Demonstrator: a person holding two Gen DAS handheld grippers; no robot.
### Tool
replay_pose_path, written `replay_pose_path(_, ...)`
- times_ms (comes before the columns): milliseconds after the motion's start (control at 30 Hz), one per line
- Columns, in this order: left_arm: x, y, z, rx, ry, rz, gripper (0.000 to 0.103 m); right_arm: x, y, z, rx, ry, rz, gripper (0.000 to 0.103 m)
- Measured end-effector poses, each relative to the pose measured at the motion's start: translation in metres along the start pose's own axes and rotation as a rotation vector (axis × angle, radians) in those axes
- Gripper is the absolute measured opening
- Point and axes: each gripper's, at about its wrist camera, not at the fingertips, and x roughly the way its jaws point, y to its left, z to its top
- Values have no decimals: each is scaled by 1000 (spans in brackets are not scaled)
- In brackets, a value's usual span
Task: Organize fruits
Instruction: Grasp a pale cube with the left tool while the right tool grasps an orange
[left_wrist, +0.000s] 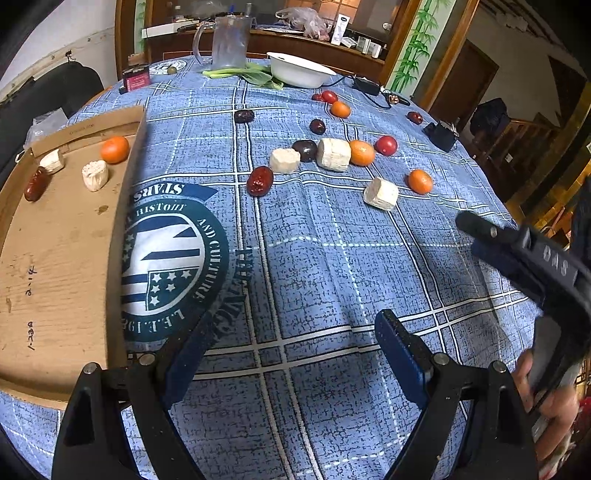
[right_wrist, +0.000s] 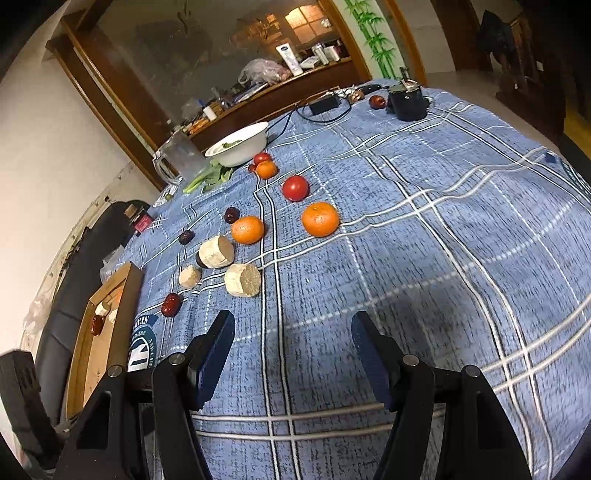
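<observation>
The fruits are being sorted into the cardboard tray (left_wrist: 66, 236) on the left side of the table. In the tray there are already an orange (left_wrist: 115, 149), two pale chunks (left_wrist: 95, 175) and a dark red date (left_wrist: 37, 184). Many more pieces still lie on the blue checked cloth (left_wrist: 314, 258): oranges, red tomatoes, dark dates and pale chunks, grouped in the middle of the table, well apart from both grippers. The left gripper (left_wrist: 293, 334) hangs over bare cloth next to the tray, its fingers spread wide with nothing between them. The right gripper (right_wrist: 293, 332) also hangs over bare cloth, its fingers spread and empty. It looks like the step now is reaching out for the next piece. The nearest ones to the right gripper are a pale chunk (right_wrist: 242, 279) and a red date (right_wrist: 171, 304). The next move needs a gripper to go forward, get its fingers on both sides of one piece, and squeeze gently so the piece does not roll away.
</observation>
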Motion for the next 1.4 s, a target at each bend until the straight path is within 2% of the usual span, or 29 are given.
replay_pose_path(133, 2, 3, -1, -10, -3, -11, 88, 13, 6, 24, -62, 13, -41, 71)
replay_pose_path(233, 1, 4, 0, -13, -11, -12, 88, 28, 3, 51, -101, -33, -98, 71)
replay_pose_path(400, 1, 3, 2, -15, -19, -35, 88, 62, -11, 82, -103, -31, -107, 70)
replay_pose_path(600, 3, -12, 14, 49, -45, -53, 88, 74, -10, 82, -128, -18, -75, 70)
replay_pose_path(800, 19, -27, 38, 58, -33, -100, 85, 87, -10, 78, -161, 32, -115, 69)
replay_pose_path(867, 26, -35, 47, 69, -34, -108, 77, 89, -9, 77, -174, 43, -127, 63)
replay_pose_path(967, 39, -46, 60, 91, -29, -117, 66, 93, -10, 74, -188, 72, -145, 61)
replay_pose_path(1100, 55, -56, 72, 92, -23, -127, 66, 94, -12, 73, -192, 83, -145, 58)
replay_pose_path(1167, 61, -61, 76, 102, -25, -123, 66, 94, -13, 73, -187, 85, -132, 44)
replay_pose_path(1233, 68, -68, 80, 118, -28, -121, 66, 93, -14, 74, -165, 96, -88, 35)
replay_pose_path(1333, 79, -76, 86, 145, -29, -130, 65, 91, -17, 75, -150, 86, -101, 35)
replay_pose_path(1400, 87, -82, 89, 159, -21, -136, 57, 87, -23, 77, -117, 75, -95, 35)
